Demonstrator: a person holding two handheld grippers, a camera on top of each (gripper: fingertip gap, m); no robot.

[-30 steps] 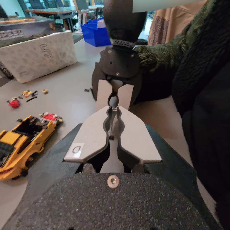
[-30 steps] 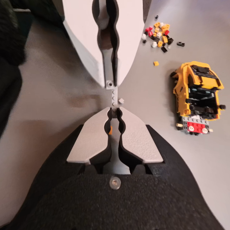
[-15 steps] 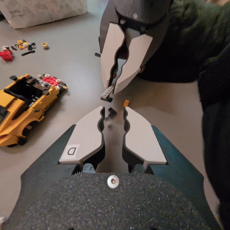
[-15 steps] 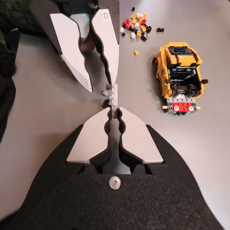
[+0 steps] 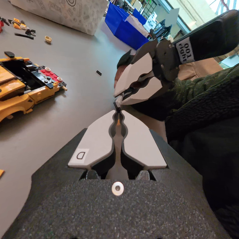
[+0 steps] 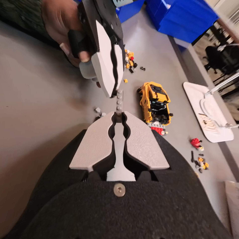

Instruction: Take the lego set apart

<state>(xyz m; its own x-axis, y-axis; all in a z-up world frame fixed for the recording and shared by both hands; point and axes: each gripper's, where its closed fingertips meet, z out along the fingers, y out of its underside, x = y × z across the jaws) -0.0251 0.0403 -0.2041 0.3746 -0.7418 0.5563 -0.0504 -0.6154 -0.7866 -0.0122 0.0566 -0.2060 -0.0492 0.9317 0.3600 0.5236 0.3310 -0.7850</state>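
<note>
Black grainy gripper (image 5: 118, 112) bodies, pale grey wavy-edged fingers (image 6: 99, 142) — silver screw, dark green ribbed sleeve (image 5: 201, 90)

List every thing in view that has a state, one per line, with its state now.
Right tool: shut on the near end of the grey strip.
Left tool: shut on the small black piece at the strip's far end.
Grey strip: held in the air between both tools, above the table.
Yellow car: on the table, partly stripped, cabin open, red rear plate exposed.
Loose bricks: scattered, detached.
</note>
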